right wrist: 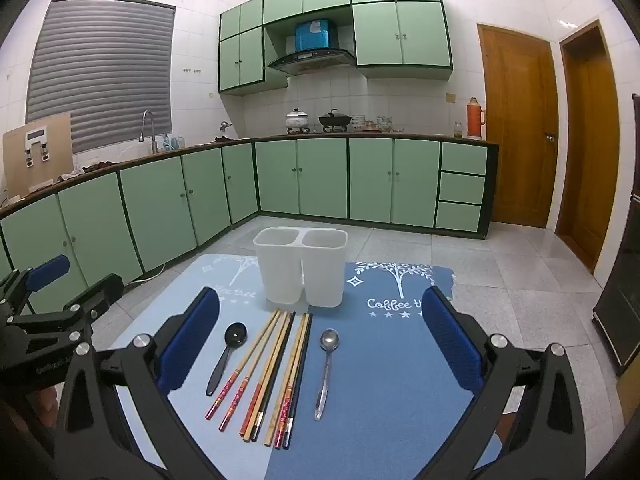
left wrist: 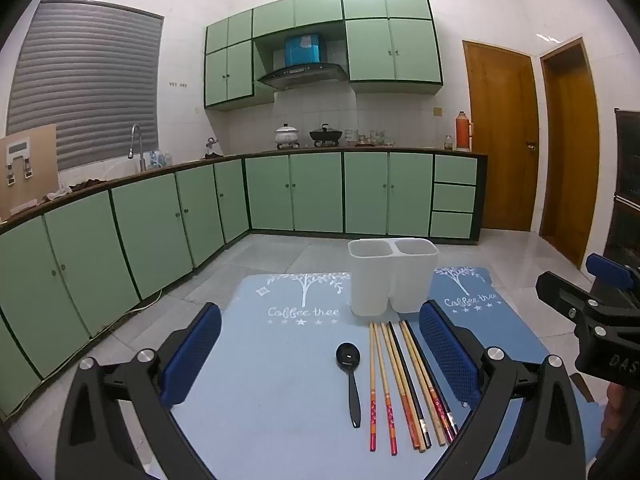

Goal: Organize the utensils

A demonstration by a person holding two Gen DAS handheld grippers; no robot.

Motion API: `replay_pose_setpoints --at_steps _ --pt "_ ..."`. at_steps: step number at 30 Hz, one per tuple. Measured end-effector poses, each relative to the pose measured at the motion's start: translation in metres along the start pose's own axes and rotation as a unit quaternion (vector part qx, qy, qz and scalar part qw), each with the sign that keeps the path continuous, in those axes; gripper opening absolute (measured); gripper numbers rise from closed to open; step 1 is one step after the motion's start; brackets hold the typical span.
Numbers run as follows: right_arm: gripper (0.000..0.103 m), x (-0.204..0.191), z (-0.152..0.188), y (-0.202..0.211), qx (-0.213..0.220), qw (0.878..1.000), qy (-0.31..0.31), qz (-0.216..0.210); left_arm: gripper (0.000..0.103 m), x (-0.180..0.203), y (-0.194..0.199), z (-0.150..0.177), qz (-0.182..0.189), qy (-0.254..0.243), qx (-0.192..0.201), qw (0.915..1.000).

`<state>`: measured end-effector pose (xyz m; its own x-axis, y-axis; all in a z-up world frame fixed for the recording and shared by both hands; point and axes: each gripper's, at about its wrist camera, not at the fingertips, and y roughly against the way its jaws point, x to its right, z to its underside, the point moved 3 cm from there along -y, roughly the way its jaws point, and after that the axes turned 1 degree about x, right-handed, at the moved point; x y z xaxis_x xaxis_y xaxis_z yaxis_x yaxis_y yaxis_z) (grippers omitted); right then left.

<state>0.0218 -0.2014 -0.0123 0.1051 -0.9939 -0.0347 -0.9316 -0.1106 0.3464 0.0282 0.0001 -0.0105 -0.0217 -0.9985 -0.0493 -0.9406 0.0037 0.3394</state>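
Note:
A white two-compartment utensil holder point(left wrist: 392, 276) point(right wrist: 301, 266) stands upright at the far side of two blue mats, both compartments looking empty. In front of it lie several chopsticks point(left wrist: 404, 384) point(right wrist: 268, 372) side by side, a black spoon point(left wrist: 349, 364) point(right wrist: 226, 350) to their left and a metal spoon point(right wrist: 326, 368) to their right. My left gripper point(left wrist: 320, 356) is open and empty, hovering above the black spoon. My right gripper point(right wrist: 320, 344) is open and empty above the chopsticks and the metal spoon. Each gripper shows at the edge of the other's view.
The light blue mat point(left wrist: 260, 384) and the darker blue mat point(right wrist: 400, 380) lie side by side over the table. Beyond are a tiled floor, green kitchen cabinets point(left wrist: 312, 192), a counter with pots, and wooden doors point(right wrist: 516, 128) at the right.

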Motion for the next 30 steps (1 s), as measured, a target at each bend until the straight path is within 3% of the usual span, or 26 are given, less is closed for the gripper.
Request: replay_pose_setpoints --at_steps 30 --pt "0.098 0.0004 0.0005 -0.0007 0.0 1.0 0.002 0.001 0.097 -0.0003 0.0013 -0.0023 -0.005 0.003 0.007 1.0"
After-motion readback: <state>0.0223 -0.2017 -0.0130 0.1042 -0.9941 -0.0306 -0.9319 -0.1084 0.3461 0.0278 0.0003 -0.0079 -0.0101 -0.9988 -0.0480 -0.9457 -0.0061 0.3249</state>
